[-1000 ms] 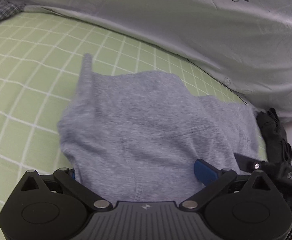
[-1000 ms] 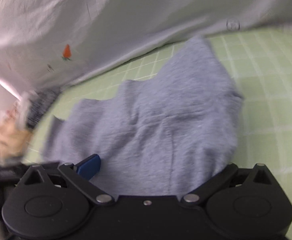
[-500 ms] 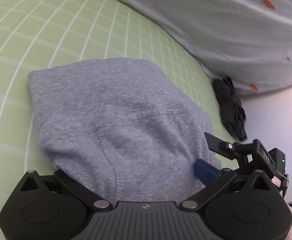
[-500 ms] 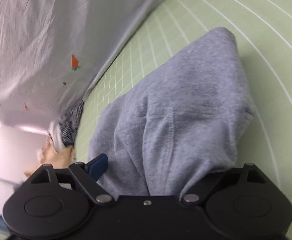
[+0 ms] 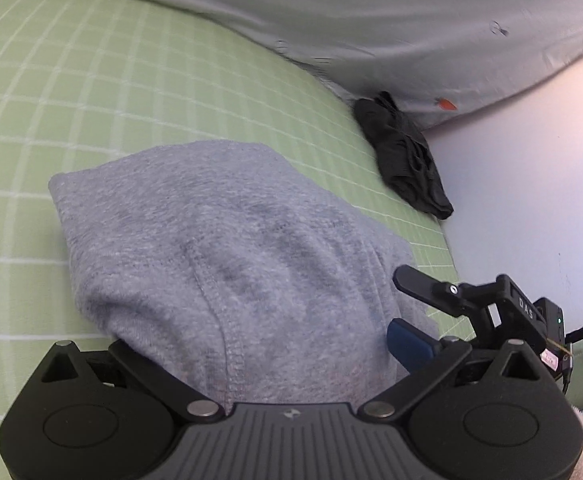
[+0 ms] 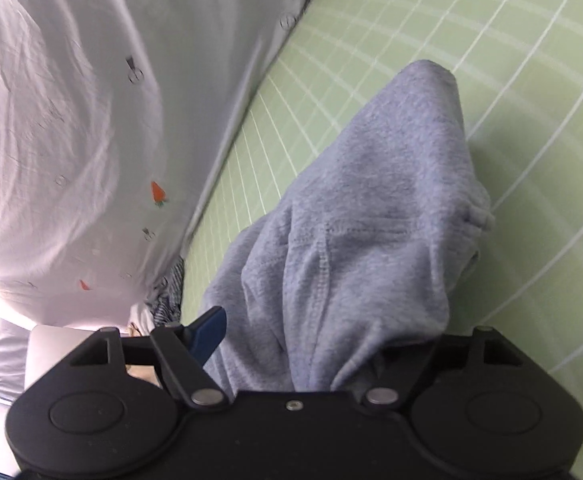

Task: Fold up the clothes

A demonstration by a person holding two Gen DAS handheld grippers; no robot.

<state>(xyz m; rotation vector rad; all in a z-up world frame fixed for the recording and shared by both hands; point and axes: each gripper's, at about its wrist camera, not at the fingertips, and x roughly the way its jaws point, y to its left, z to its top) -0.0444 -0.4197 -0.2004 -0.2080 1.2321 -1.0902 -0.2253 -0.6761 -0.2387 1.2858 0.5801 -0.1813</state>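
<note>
1. Nearest each camera, the grey garment (image 5: pixel 227 248) drapes over both tools, hiding most of the fingers.
2. Right tool (image 6: pixel 315 360): jaws closing with cloth bunched between them. The pads are hidden, so I cannot tell if they pinch yet.
3. Left tool (image 5: pixel 287 360): cloth lies between the fingers; whether they are spread or pinching I cannot tell.
4. Beyond the tools, the garment sags onto the green checked bed (image 5: pixel 91 92). It looks like soft, light, limp fleece, neither slippery nor fragile. Best taken at a seamed edge or corner.
5. Farther off lie a black cloth (image 5: pixel 403 152) and a pale quilt (image 6: pixel 51 128).
</note>
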